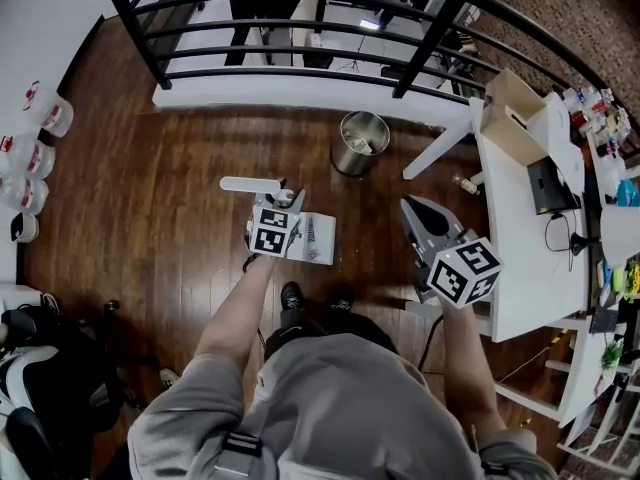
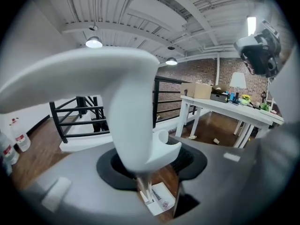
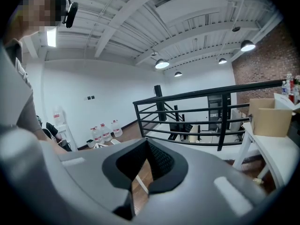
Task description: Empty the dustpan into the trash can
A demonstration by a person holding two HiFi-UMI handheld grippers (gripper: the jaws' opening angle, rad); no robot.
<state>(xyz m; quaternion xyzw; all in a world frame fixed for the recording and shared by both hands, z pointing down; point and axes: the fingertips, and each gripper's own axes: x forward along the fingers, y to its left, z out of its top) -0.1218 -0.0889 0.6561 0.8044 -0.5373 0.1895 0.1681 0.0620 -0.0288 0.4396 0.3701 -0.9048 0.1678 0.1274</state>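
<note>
White dustpan: clamps its handle in left gripper jaws, forearm stretched forward, tilted down. Holds right gripper alongside, jaws together, empty, short of trash can.

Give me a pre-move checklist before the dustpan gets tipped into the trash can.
1. Left gripper fingers closed on the dustpan handle: ok.
2. Dustpan held above the trash can: not ok, it is short of the can, nearer the person.
3. Trash can upright, mouth open: ok.
4. Floor between dustpan and can unobstructed: ok.
5. Right gripper shut, empty, apart from the dustpan: ok.
6. Debris in the dustpan: cannot tell.
</note>
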